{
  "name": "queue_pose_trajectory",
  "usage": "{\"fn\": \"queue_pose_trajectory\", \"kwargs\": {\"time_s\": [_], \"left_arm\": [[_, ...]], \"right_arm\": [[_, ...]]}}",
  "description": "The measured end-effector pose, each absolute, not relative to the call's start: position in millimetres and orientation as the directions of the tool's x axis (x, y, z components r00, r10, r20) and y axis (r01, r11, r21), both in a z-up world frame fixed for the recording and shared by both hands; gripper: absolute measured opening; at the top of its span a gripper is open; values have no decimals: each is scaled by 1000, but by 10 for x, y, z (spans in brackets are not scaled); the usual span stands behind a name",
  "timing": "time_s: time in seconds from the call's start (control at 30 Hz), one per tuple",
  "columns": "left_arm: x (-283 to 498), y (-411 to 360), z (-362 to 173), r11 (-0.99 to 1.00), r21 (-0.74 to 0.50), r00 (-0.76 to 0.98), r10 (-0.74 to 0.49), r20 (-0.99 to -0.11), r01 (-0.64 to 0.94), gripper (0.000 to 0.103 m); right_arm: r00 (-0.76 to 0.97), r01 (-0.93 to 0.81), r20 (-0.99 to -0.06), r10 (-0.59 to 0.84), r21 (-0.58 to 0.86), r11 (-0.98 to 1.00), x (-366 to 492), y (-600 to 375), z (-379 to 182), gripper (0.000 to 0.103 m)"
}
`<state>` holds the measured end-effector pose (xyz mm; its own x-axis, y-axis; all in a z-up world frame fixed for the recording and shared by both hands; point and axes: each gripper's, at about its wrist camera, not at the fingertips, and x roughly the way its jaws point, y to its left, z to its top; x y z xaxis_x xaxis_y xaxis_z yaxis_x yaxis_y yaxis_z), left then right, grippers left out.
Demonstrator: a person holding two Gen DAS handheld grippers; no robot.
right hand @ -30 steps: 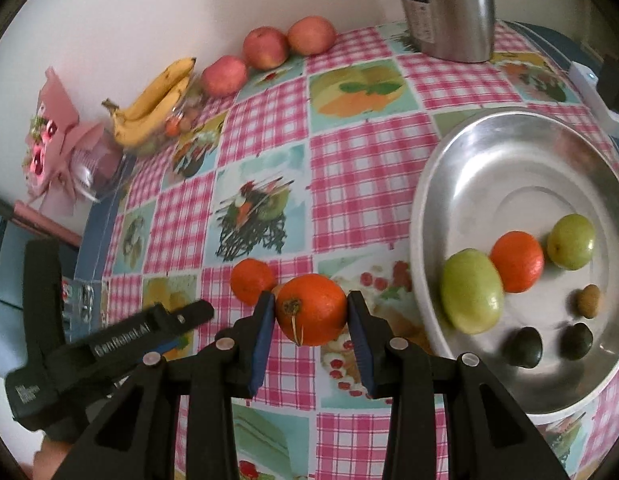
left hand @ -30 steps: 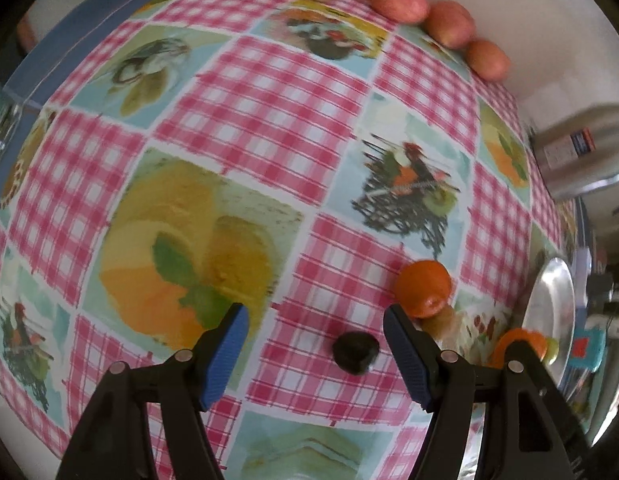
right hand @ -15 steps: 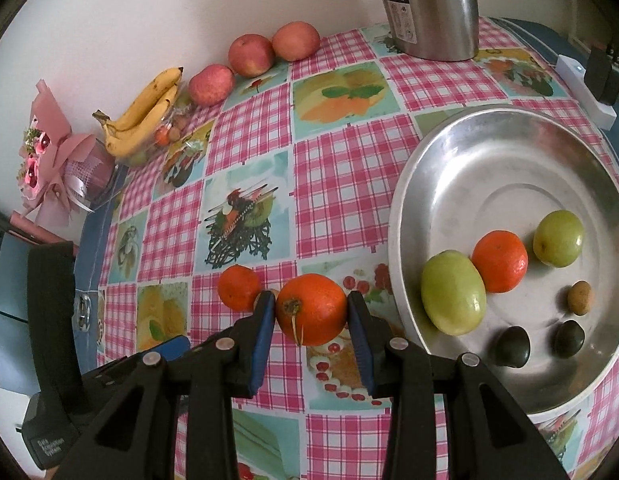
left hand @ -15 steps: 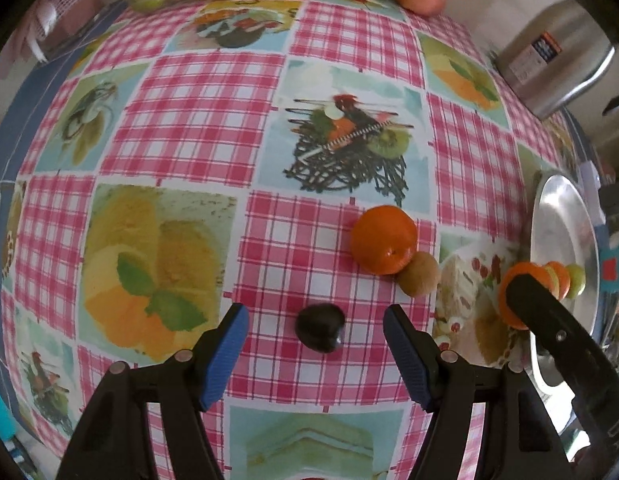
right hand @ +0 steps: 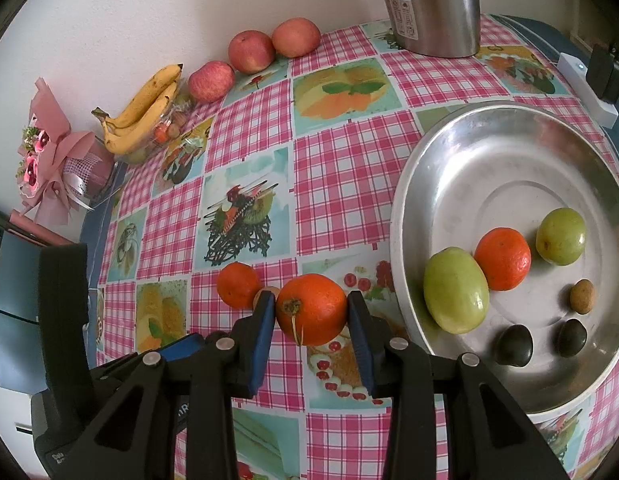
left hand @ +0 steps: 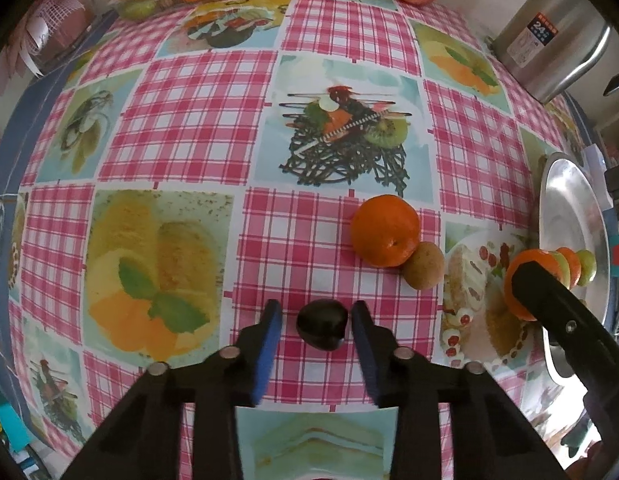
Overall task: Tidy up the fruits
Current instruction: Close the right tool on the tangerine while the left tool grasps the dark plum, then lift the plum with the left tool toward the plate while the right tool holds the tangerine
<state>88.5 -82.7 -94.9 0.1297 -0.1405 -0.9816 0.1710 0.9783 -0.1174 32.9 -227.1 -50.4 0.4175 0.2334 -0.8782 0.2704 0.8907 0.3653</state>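
In the left wrist view my left gripper (left hand: 316, 322) is open, its blue pads on either side of a small dark fruit (left hand: 321, 324) that lies on the checked tablecloth, with gaps on both sides. An orange (left hand: 386, 230) and a small brown fruit (left hand: 423, 265) lie just beyond it to the right. In the right wrist view my right gripper (right hand: 312, 314) is shut on an orange (right hand: 312, 308), held left of the steel tray (right hand: 425, 168). The tray holds several fruits: a green one (right hand: 456, 289), an orange (right hand: 503, 258) and small dark ones.
Three apples (right hand: 251, 51) and bananas (right hand: 143, 114) lie along the back wall, next to a pink bouquet (right hand: 49, 168). A steel kettle (right hand: 433, 4) stands at the back right. A white power strip (right hand: 587, 88) lies beyond the tray.
My left gripper has moved in on the dark fruit and its jaws have narrowed around it. My right gripper has carried its orange a little closer to the tray.
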Motion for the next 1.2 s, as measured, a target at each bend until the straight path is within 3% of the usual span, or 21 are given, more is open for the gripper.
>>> {"fn": "queue_pose_trajectory", "kwargs": {"time_s": [0.1,0.83,1.2], "left_arm": [[888,-793,-914,976,-129,130,-153,-980,177,28],[960,-493,-327,962,-250,284,-272,-919,111,27],[865,-718,-249,943,-305,308,-332,-891,135,27]], "right_arm": [[418,271,-878,233,365,891,330,-2268,-505,38],[426,273,-876,226,363,891,318,-2296,-481,38],[438,330,-881,179,343,879,281,-2541,-478,38]]}}
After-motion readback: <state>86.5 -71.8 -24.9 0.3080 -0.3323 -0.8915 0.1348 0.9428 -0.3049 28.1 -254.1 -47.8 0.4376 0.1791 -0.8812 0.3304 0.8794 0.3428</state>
